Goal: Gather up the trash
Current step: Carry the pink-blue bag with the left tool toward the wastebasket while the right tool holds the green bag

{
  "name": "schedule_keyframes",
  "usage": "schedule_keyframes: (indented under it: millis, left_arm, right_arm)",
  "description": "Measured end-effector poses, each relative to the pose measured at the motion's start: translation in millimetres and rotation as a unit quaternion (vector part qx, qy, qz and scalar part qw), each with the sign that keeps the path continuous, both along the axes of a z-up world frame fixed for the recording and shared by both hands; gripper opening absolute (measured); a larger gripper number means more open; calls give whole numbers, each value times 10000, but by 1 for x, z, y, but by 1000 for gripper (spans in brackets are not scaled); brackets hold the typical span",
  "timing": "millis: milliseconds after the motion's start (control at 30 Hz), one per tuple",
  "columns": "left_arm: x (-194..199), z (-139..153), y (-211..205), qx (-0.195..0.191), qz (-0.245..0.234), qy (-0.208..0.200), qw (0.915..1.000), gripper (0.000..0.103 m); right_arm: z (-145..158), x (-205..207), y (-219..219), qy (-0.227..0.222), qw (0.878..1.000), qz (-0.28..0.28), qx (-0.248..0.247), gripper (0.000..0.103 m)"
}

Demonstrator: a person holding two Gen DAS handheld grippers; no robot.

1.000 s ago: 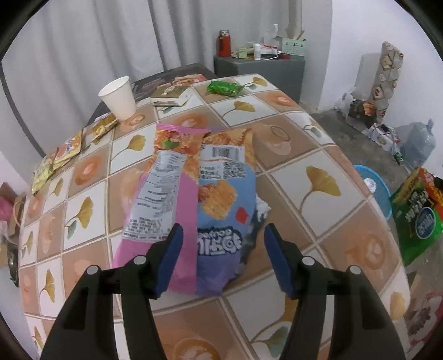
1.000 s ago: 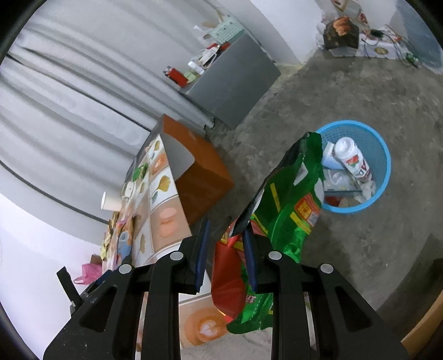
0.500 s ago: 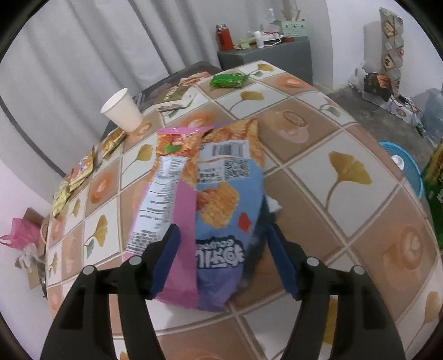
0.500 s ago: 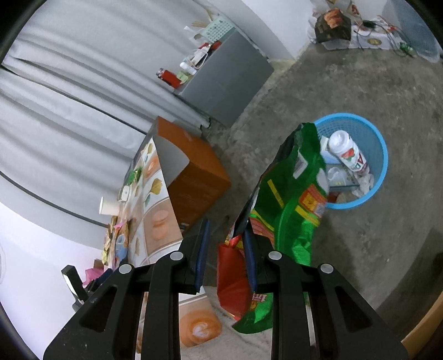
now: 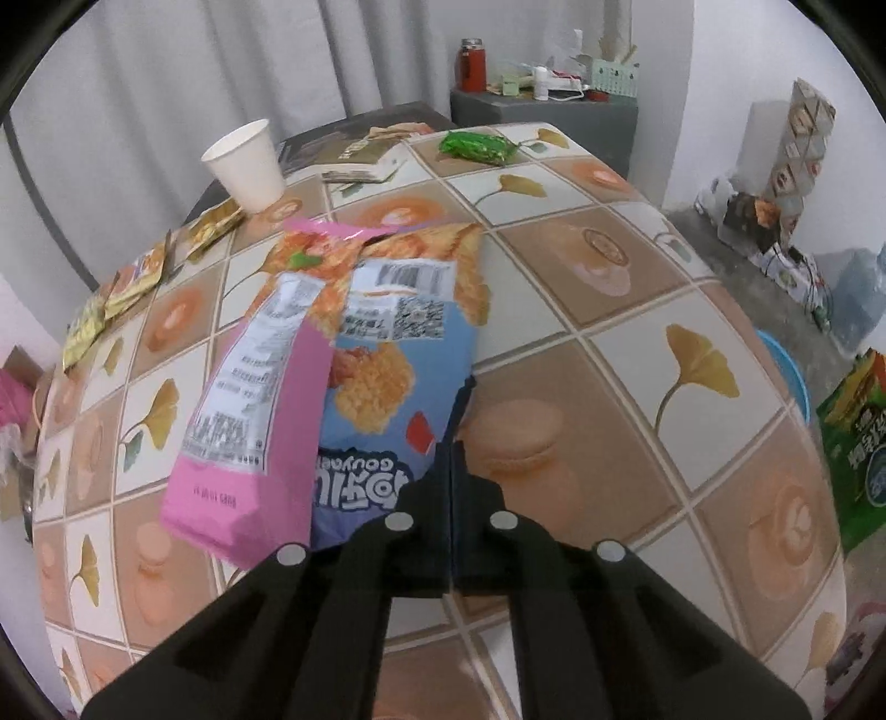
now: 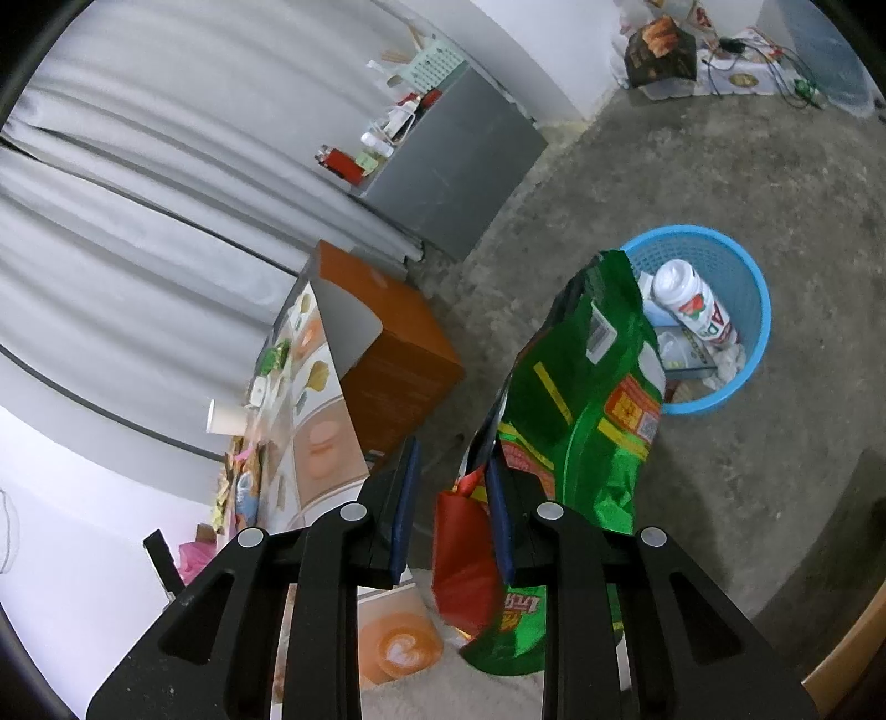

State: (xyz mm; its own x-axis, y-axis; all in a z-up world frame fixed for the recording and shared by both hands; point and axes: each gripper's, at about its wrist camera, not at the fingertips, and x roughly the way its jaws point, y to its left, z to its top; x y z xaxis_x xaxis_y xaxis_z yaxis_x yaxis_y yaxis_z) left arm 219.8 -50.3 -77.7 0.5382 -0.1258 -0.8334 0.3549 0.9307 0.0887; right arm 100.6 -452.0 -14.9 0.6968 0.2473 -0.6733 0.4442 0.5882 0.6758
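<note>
On the tiled table (image 5: 609,288) lie two overlapping snack bags, a pink one (image 5: 249,421) and a blue one (image 5: 387,354). My left gripper (image 5: 451,454) stands at the blue bag's near right corner, its jaws pressed together with the bag's edge pinched between them. Off the table's side, my right gripper (image 6: 451,471) is shut on a crumpled green and red snack bag (image 6: 587,387) and holds it in the air over the floor. That green bag (image 5: 853,437) also shows at the right edge of the left wrist view. A blue wastebasket (image 6: 747,343) with trash in it stands on the floor just beyond the bag.
A white paper cup (image 5: 246,166), a green wrapper (image 5: 476,147), a flat packet (image 5: 360,163) and several small yellow wrappers (image 5: 122,282) lie on the far and left parts of the table. A grey cabinet (image 6: 454,160) stands by the curtain. Boxes and cables (image 6: 692,50) clutter the far floor.
My left jaws, open around the blue bag's near end in the earlier frames, have closed together on its right corner. The right gripper keeps its grip on the green bag and has hardly moved.
</note>
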Motion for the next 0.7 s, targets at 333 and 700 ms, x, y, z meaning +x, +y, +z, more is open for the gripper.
schedule_keyframes:
  millis: [333, 700]
  left_arm:
    - [-49, 73, -24, -440, -564, -866, 9937, 0]
    - [-91, 145, -110, -1491, -1805, -1133, 9656, 0]
  right_arm:
    - [9, -20, -15, -191, 9996, -192, -48, 24]
    - [18, -84, -60, -421, 9950, -894, -112, 22]
